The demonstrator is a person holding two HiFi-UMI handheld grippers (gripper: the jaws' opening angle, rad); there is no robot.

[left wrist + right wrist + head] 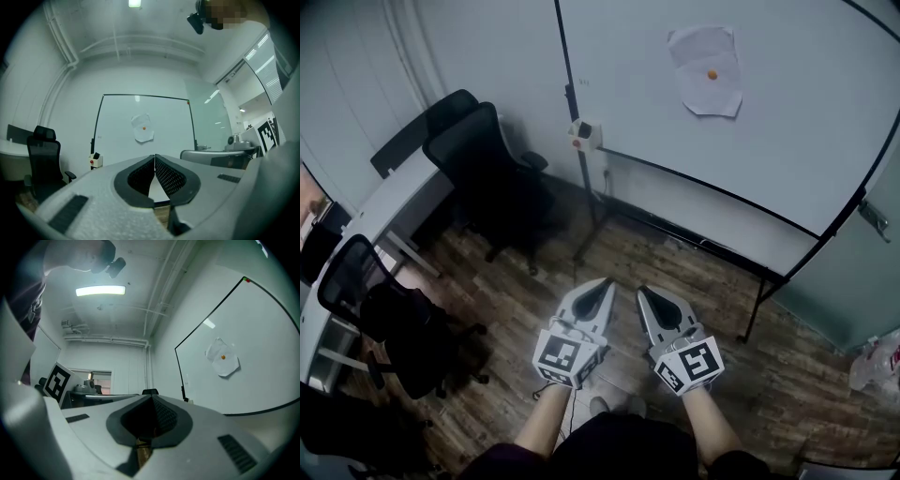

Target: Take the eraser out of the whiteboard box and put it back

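Eraser [96, 155] pokes up, dark, from the small white box [95, 161] on the whiteboard's [769, 112] left post. Facing the whiteboard and well apart from it, left gripper [606, 282] and right gripper [641, 291] both have their jaws pressed together on nothing.

Right tool [151, 399] empty, jaws pressed together; whiteboard [262, 380] at three o'clock bears a paper sheet [224, 363]; ceiling light [101, 290] at eleven o'clock
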